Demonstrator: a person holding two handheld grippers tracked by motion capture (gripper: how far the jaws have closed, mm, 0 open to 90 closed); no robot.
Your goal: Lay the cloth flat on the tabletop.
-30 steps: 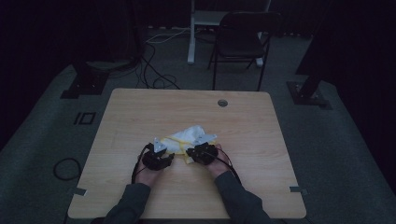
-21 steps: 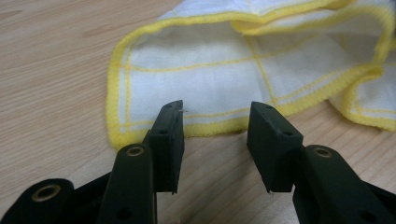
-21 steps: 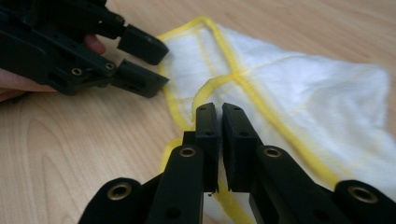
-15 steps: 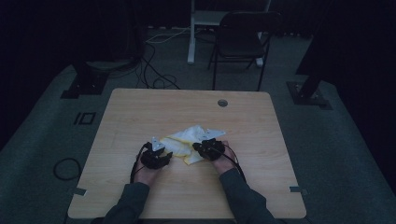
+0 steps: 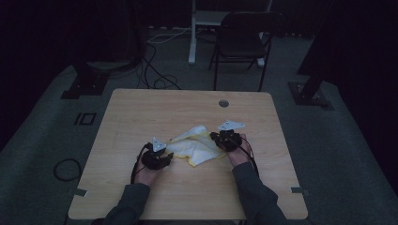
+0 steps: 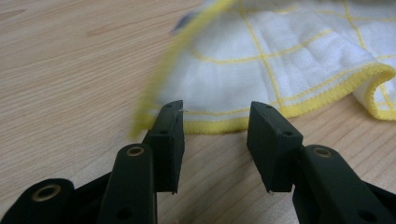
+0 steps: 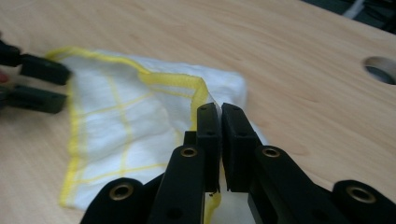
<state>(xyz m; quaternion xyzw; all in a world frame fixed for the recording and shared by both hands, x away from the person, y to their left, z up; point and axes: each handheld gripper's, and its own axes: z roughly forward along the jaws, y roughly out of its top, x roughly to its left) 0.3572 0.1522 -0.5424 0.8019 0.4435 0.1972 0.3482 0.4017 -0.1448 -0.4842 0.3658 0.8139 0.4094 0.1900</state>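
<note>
While right gripper point(image 7: 220, 112) jaws clamp the cloth point(image 7: 116, 121) — edge hidden — left gripper point(image 6: 215, 116) jaws gape.

A white cloth point(image 5: 195, 147) with yellow grid lines and hem lies on the pale wood-grain table point(image 5: 141, 108) (2 black claws).

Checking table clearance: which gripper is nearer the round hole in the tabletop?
Right. The right gripper sits at the cloth's right edge, just below the hole; the left gripper is at the cloth's left edge, farther away.
</note>
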